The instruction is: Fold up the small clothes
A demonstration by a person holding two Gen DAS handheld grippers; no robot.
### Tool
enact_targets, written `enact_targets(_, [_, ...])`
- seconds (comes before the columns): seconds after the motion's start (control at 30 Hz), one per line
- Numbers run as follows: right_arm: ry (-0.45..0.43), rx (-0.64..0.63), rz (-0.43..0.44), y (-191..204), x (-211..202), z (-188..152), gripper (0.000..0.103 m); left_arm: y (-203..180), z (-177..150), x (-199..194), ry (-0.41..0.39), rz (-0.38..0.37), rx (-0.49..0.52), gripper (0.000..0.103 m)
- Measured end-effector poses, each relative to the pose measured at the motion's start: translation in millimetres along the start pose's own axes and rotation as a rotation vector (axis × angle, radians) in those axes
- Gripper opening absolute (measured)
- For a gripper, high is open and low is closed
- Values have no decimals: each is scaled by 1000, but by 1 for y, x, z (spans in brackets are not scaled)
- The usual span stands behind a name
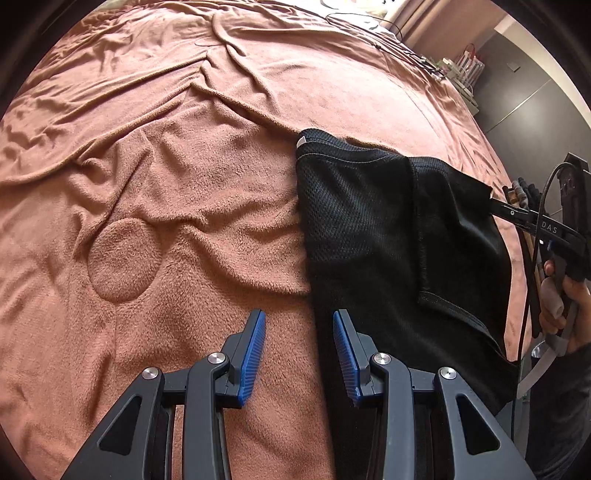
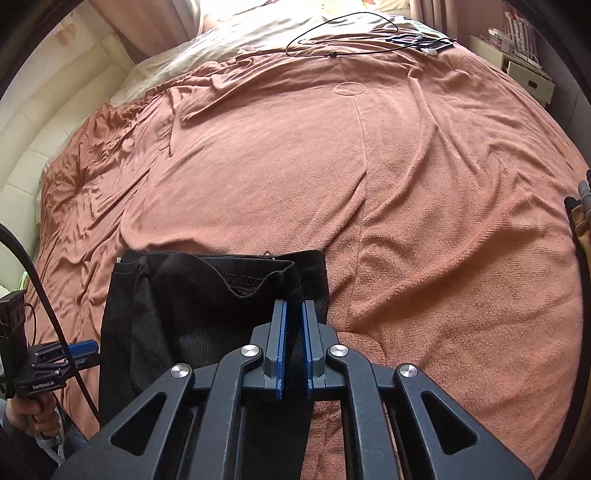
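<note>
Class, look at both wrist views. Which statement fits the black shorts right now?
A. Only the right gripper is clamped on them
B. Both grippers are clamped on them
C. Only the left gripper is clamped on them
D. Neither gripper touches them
A: the right gripper is shut on the waistband of the black shorts, while the left gripper is open over the blanket at their edge.

A wide bed (image 2: 424, 206) is covered by a rumpled terracotta fleece blanket (image 1: 177, 192). Black mesh shorts (image 1: 373, 236) lie on the blanket near its front edge. At the far end a thin black cable (image 2: 343, 35) loops across the cover beside a pale sheet (image 2: 221, 40).
</note>
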State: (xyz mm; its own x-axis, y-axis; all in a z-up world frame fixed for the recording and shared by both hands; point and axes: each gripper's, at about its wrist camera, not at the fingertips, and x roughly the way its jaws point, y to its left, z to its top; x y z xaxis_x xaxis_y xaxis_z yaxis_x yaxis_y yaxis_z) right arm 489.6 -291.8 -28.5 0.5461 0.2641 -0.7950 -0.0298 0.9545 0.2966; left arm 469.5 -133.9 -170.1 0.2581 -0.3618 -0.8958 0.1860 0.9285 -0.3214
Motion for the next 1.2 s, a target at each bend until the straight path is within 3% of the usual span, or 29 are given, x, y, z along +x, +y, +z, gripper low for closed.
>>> enact_targets(0.1, [-20, 26, 20, -6, -6, 2, 15, -2, 6, 2, -4, 5, 6, 40])
enact_targets(0.13, [-28, 26, 28, -7, -9, 1, 25, -3, 8, 3, -5, 8, 8, 40])
enact_targets(0.17, [-35, 25, 34, -7, -12, 2, 42, -3, 11, 3, -6, 11, 11, 40])
enact_targets(0.23, [-45, 17, 35, -6, -15, -4, 54, -5, 15, 3, -12, 23, 19, 40])
enact_targets(0.37, [-6, -3, 54, -7, -10, -12, 54, -7, 28, 5, -25, 35, 29, 40])
enact_targets(0.63, [70, -65, -14, 3, 20, -10, 54, -12, 53, 16, -34, 73, 36, 40])
enact_targets(0.83, [88, -136, -77, 16, 40, -2, 39, -14, 69, 27, -33, 115, 39, 40])
enact_targets(0.97, [85, -155, -121, 14, 48, 6, 19, -16, 77, 34, -40, 142, 45, 40])
enact_targets(1.07, [66, -151, -154, 11, 49, 10, 11, -12, 82, 39, -46, 147, 33, 40])
enact_targets(1.2, [49, -147, -162, 12, 52, 14, 9, -10, 89, 42, -60, 155, 28, 40])
